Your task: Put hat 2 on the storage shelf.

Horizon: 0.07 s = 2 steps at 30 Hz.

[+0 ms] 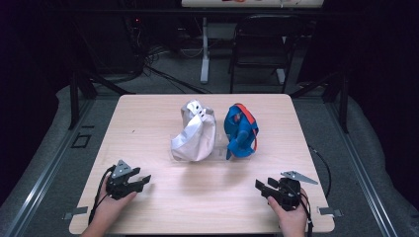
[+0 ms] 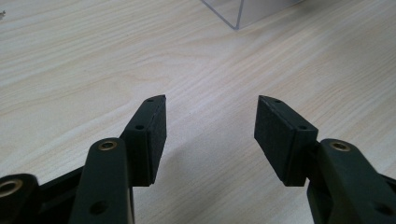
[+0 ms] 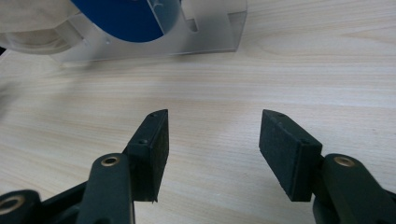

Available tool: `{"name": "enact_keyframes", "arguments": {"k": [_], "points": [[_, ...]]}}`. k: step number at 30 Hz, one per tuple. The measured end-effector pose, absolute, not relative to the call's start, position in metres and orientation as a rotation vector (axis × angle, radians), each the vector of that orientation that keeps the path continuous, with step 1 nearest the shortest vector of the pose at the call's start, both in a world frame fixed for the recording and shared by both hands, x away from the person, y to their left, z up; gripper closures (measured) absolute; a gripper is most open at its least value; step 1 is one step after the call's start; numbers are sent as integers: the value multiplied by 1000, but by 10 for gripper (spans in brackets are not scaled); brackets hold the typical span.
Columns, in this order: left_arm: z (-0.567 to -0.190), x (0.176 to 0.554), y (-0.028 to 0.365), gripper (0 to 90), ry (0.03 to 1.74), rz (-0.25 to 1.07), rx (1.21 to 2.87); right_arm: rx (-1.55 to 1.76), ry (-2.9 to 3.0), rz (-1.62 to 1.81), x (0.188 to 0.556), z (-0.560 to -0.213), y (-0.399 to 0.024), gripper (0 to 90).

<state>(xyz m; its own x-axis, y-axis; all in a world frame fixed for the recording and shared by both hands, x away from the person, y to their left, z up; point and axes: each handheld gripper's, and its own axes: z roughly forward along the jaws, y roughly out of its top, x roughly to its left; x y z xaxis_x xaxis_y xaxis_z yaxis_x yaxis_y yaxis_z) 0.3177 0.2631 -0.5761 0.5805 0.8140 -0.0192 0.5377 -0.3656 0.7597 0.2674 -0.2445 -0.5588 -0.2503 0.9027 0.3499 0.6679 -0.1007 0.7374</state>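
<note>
A white shoe and a blue shoe with an orange strap stand toe-down on a clear acrylic stand at the middle of the wooden table. My left gripper rests near the front left, open, nothing between its jaws. My right gripper sits near the front right, also open and empty. The right gripper view has the stand's base and the blue shoe ahead; the left gripper view catches a corner of the stand.
A black folding chair and a white table leg stand on the floor beyond the table. Black cables trail from both grippers at the front edge. Bare wood lies between the grippers and the stand.
</note>
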Motion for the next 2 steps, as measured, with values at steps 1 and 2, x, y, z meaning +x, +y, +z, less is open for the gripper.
{"name": "enact_keyframes", "arguments": {"k": [1,2], "points": [[-576,318,263,443,1071,471,2058,1737,1894,1275,267,-559,-245,431],[-576,318,262,443,1071,473,2057,1739,1885,1277,267,-559,-246,432]]}}
